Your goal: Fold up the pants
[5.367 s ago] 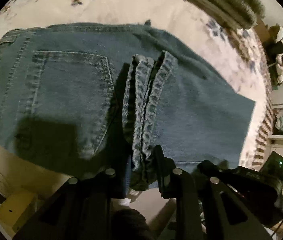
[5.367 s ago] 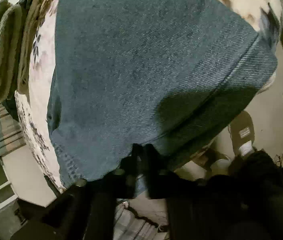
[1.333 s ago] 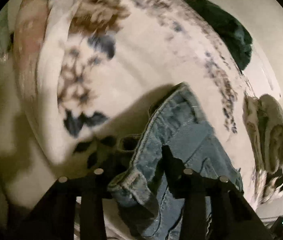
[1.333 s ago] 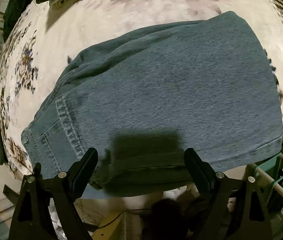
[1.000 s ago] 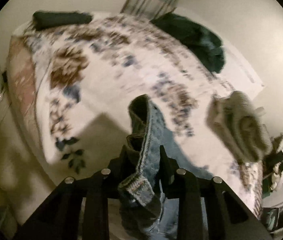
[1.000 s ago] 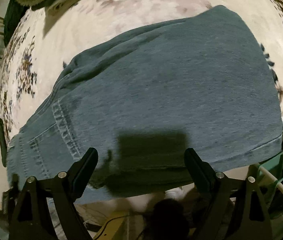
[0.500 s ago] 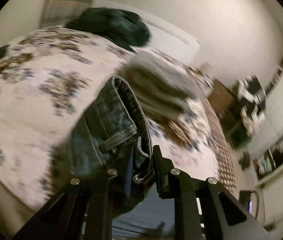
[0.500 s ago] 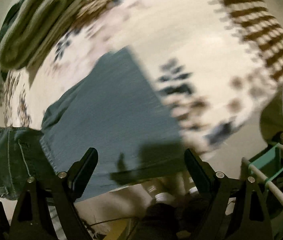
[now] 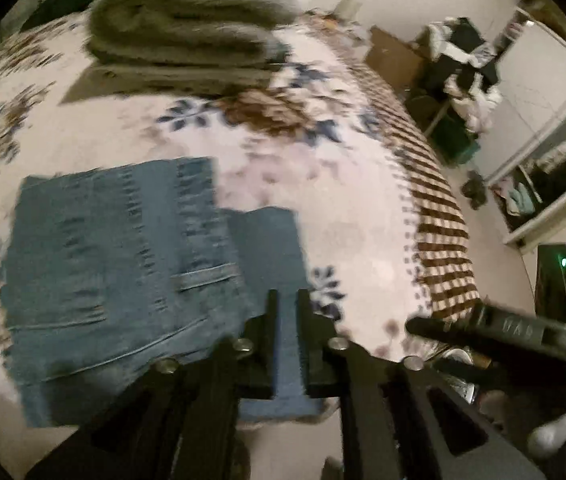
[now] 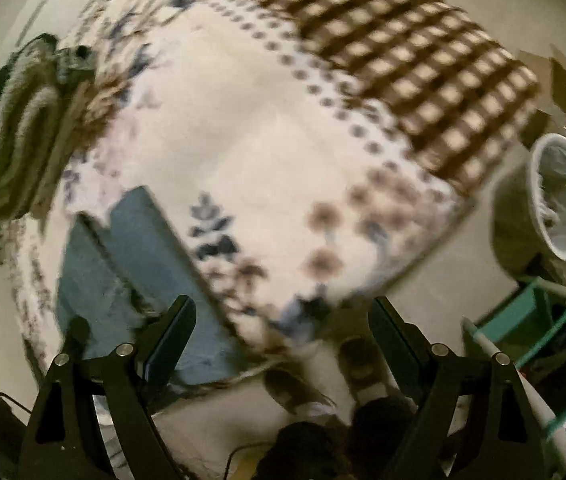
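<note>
The folded pants (image 9: 123,272) are seen in the left wrist view lying flat on the near left part of the floral bedspread (image 9: 283,168), a back pocket facing up and a lower layer showing past the right edge. Over that lower layer the left gripper (image 9: 287,308) is held with its fingers (image 9: 271,320) drawn to a narrow slot; the jaws have just eased open slightly, and no denim appears to be pinched between them, though blur makes this uncertain. A rolled grey-green blanket (image 9: 187,32) rests at the far side of the bed.

Only a corner of the pants (image 10: 139,280) is shown by the right wrist view, at its lower left. There the right gripper (image 10: 283,320) is spread wide with nothing held. A white-rimmed basket (image 10: 563,204) and a green rack (image 10: 523,312) on the floor at the right are seen in this view alone.
</note>
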`<state>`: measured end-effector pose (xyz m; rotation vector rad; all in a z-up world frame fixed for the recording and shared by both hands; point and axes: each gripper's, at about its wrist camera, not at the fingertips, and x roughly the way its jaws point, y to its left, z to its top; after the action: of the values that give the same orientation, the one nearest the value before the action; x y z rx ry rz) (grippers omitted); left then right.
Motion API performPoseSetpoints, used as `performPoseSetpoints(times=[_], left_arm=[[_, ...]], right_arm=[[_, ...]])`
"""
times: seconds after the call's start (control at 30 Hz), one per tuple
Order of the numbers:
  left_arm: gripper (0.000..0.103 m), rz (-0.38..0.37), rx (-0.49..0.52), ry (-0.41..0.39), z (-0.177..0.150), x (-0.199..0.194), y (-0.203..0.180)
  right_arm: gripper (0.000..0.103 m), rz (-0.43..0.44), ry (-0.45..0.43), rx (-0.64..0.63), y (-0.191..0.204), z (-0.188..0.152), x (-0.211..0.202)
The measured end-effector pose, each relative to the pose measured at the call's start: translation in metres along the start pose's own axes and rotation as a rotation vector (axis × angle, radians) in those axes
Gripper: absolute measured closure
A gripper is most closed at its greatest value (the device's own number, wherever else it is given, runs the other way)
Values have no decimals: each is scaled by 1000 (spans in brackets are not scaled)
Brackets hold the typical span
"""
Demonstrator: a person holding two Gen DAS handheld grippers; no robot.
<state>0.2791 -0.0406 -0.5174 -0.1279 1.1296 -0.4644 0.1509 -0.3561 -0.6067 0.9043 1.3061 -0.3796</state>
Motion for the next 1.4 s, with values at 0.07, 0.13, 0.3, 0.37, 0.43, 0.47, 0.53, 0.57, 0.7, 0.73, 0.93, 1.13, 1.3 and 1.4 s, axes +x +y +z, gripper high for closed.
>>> performPoseSetpoints(times=[0.07,0.13,0.3,0.37,0.43,0.47,0.53,0.57,0.7,0.73,0.93,1.13,1.3,1.4], left_arm=[[49,21,-43,13,0,-6,23],[19,68,-112,10,3,-18,54],[19,207,-216,16,2,-28,120],[19,264,-249,38,-1,-26,146],[19,296,-264,55,-5,-22,161],[19,307,-269,68,-5,-18,167],[19,328,-293,95,-9,-13,179],[19,329,-306,100,-11,-12,184],[19,327,-349,115,-14,-8,193],[19,319,-360,120,-15,-8,194],[19,267,-371,85,-1,-25,188],[19,210,-370,87,20,-8,179],[19,188,-289,140,40,35,158],[18,259,-224,187,45,59,154]], right_arm=[[13,86,31,-54,24,4,9],[13,151,76,-147,62,6,22],[13,185,128,-418,154,4,66],[13,149,153,-477,178,6,92],[12,99,186,-508,193,9,121],[11,57,209,-514,197,10,137],[10,27,206,-492,200,10,151],[13,33,184,-477,201,9,150],[59,57,198,-528,212,-14,146],[70,72,191,-533,212,-19,144],[88,136,37,-480,200,-24,80],[88,80,-99,-383,145,-15,9],[88,-16,-96,-323,78,2,-2],[76,-49,13,-319,58,6,28]])
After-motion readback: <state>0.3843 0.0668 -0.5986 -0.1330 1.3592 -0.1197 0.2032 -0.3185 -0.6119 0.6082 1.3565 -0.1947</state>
